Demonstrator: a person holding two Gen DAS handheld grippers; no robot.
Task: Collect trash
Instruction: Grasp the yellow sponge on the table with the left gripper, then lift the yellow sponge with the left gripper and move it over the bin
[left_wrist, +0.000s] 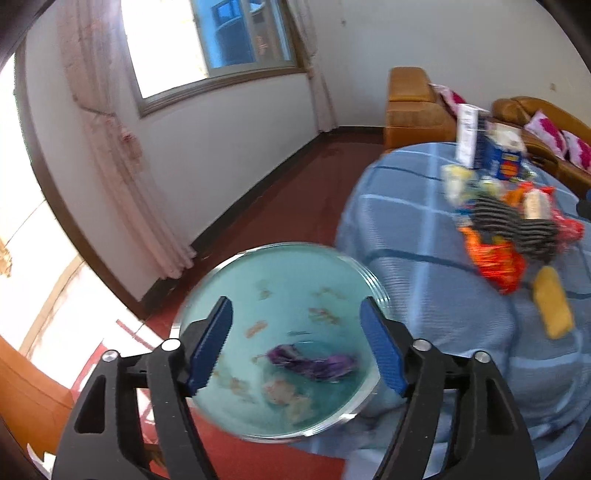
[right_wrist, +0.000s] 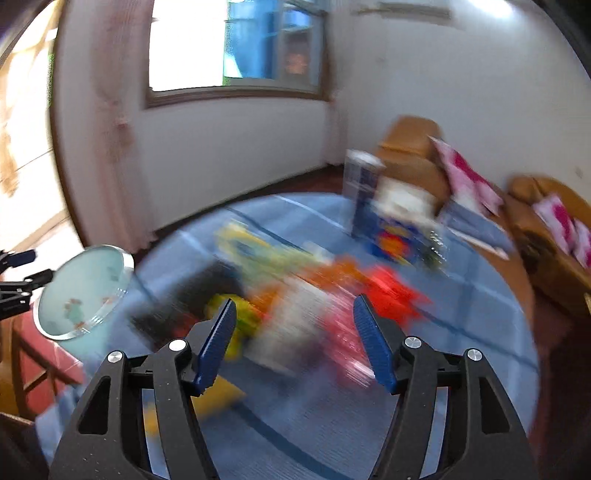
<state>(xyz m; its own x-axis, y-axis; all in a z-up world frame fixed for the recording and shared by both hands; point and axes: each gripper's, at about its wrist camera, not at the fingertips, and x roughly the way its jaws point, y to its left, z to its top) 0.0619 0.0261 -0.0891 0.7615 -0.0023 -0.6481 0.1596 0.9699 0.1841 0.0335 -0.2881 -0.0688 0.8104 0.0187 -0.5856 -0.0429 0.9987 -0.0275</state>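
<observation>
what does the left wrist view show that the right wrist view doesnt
Only the left wrist view shows inside the teal bin: a purple wrapper and pale scraps at the bottom, seen between the open left gripper. It also shows a sharp striped cloth and a yellow packet.

Only the right wrist view shows the open right gripper over the blurred pile, with the left gripper from outside at the frame's left edge.

Both show the blue checked tablecloth, the blue carton, the bin, the window and the brown sofa.
</observation>
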